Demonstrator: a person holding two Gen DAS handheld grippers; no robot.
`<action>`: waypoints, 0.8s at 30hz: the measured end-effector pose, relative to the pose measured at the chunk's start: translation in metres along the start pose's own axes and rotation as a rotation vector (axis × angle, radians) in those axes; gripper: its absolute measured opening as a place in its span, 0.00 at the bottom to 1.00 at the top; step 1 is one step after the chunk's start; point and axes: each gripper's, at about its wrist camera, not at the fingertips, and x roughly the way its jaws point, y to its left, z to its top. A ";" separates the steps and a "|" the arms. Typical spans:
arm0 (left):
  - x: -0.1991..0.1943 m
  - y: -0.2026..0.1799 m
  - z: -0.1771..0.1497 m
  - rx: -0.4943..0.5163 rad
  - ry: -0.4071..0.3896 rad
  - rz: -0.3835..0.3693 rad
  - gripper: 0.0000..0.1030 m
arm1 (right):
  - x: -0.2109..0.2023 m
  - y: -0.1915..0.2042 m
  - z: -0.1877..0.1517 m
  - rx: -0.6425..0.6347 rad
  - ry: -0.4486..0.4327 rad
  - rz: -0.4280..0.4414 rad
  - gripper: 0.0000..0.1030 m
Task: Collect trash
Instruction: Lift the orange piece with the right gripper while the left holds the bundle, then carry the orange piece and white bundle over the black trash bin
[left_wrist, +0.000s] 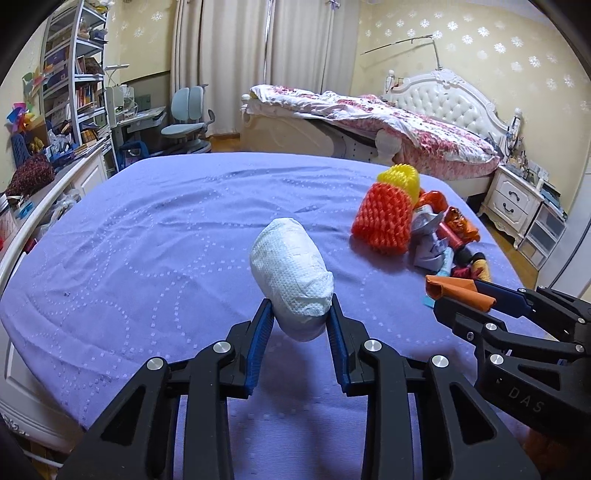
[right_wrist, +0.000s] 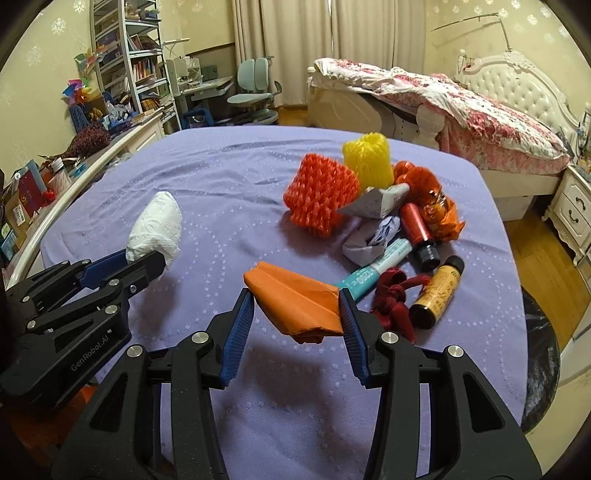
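Observation:
My left gripper (left_wrist: 300, 314) is shut on a white crumpled tissue wad (left_wrist: 291, 269) and holds it above the purple bedspread (left_wrist: 166, 229). The wad also shows in the right wrist view (right_wrist: 155, 229). My right gripper (right_wrist: 297, 306) is shut on a folded orange paper (right_wrist: 295, 299), held above the spread; it shows at the right in the left wrist view (left_wrist: 458, 290). A trash pile lies ahead: an orange foam net (right_wrist: 321, 194), a yellow foam net (right_wrist: 367, 160), a red bottle (right_wrist: 417, 229), an amber bottle (right_wrist: 437, 293), a teal tube (right_wrist: 376, 269), crumpled paper (right_wrist: 365, 243) and a red ribbon (right_wrist: 395, 301).
A second bed with a floral quilt (right_wrist: 461, 96) stands behind. A white nightstand (right_wrist: 572, 206) is at the right. A desk, a blue chair (right_wrist: 255, 92) and bookshelves (right_wrist: 125, 59) are at the back left. A dark bag (right_wrist: 543, 354) lies on the floor at the right.

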 end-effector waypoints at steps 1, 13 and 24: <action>-0.001 -0.001 0.000 0.002 -0.003 -0.004 0.31 | -0.002 -0.001 0.001 0.002 -0.004 -0.001 0.44; -0.004 -0.059 0.004 0.072 -0.018 -0.108 0.31 | -0.040 -0.069 -0.006 0.109 -0.069 -0.135 0.44; -0.002 -0.144 0.009 0.187 -0.030 -0.244 0.31 | -0.067 -0.160 -0.030 0.271 -0.097 -0.288 0.44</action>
